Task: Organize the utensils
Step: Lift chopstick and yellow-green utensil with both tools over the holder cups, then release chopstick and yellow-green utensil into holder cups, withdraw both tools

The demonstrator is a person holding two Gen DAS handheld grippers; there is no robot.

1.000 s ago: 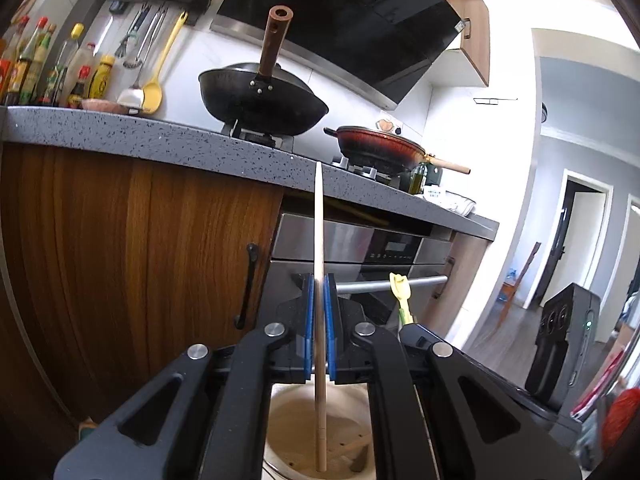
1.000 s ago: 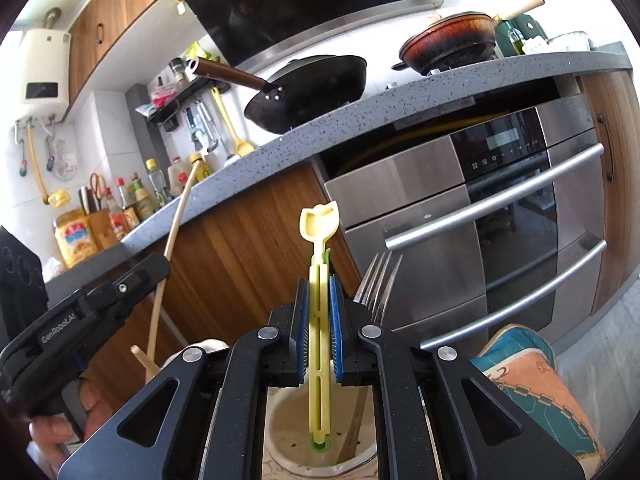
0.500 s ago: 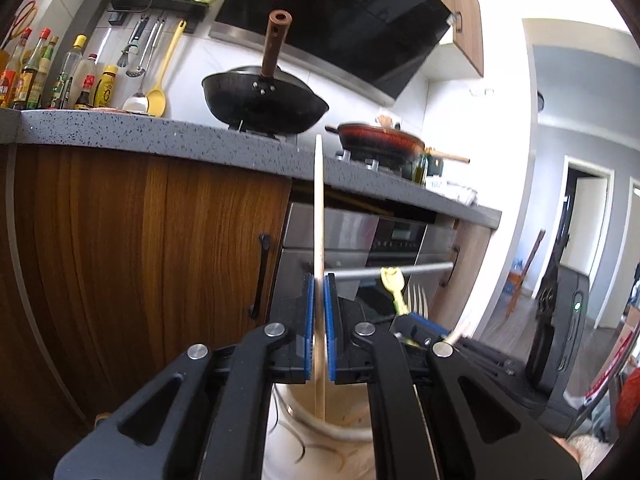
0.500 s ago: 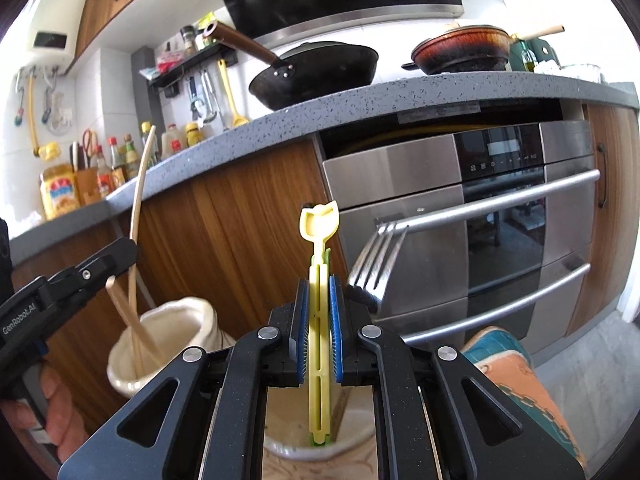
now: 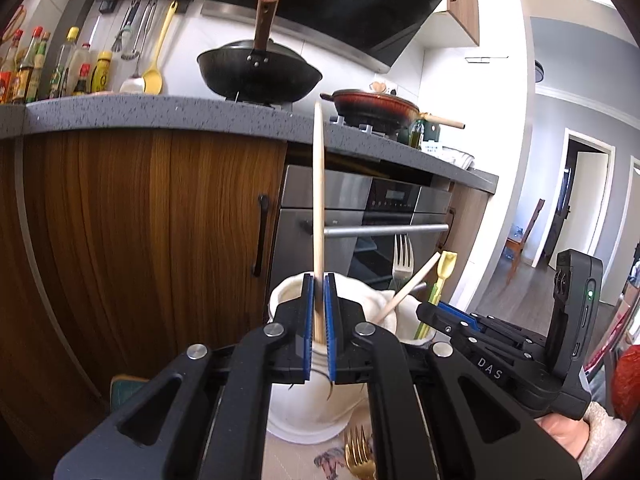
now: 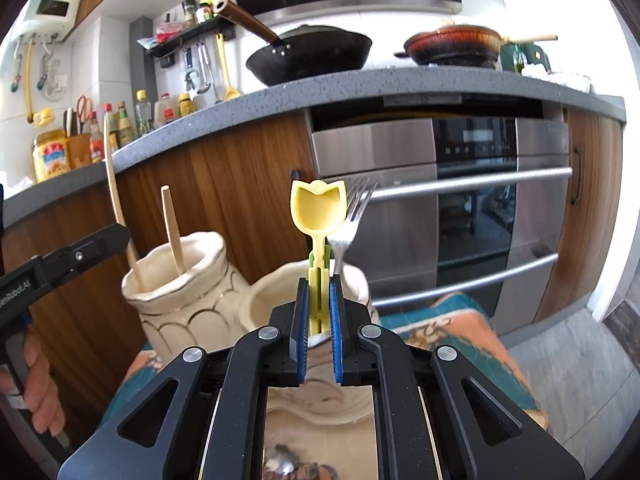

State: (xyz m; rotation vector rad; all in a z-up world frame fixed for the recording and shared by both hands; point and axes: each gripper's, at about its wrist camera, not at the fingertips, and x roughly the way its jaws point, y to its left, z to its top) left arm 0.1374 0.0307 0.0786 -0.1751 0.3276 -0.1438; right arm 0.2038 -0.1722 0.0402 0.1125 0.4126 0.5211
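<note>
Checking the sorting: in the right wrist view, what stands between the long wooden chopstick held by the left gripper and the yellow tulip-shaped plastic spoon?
A second, shorter wooden chopstick, upright in the left cream ceramic jar, stands between the long chopstick and the yellow spoon; the right wrist view shows it.

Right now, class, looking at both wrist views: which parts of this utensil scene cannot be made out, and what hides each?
- Left wrist view: the wooden chopstick tip, hidden behind the left gripper.
- Right wrist view: the yellow utensil lower end, hidden by the right gripper.
- Left wrist view: the gold fork, cut off by the bottom edge.
- Right wrist view: the silver fork handle, inside the cream jar.
</note>
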